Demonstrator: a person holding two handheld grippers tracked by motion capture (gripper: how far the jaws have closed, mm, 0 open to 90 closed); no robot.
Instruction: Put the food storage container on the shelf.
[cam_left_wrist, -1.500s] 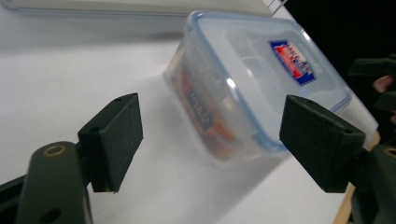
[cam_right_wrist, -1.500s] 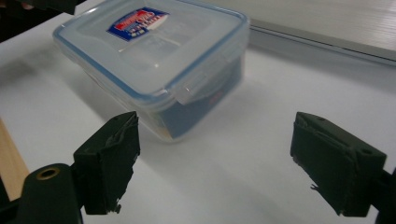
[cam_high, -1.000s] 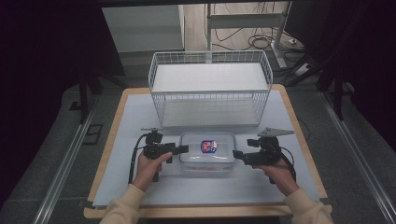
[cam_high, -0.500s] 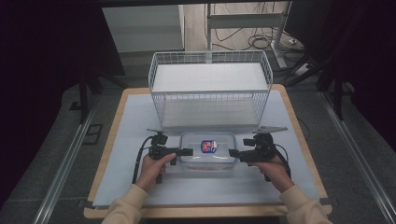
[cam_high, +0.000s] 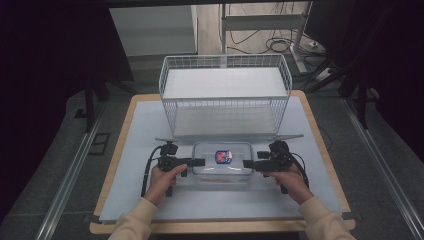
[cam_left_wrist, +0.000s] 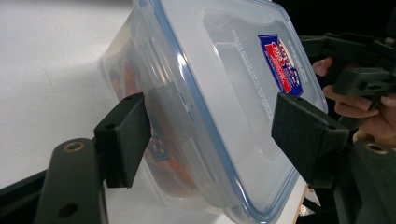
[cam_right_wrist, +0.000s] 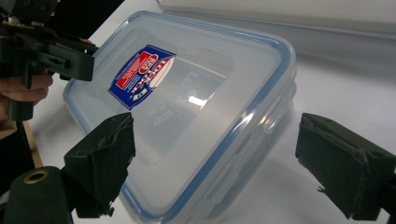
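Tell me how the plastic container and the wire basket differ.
The plastic container is clear, low and closed by a blue-rimmed lid with a red-and-blue label; the wire basket is white open mesh, larger, taller and topless. The container lies near the person, the basket behind it. Both are rectangular and rest on the table.

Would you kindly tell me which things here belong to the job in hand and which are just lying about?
In the job: the lidded plastic box; the left hand-held gripper and right hand-held gripper at its two ends.

Lying about: the white wire basket; the white mat.
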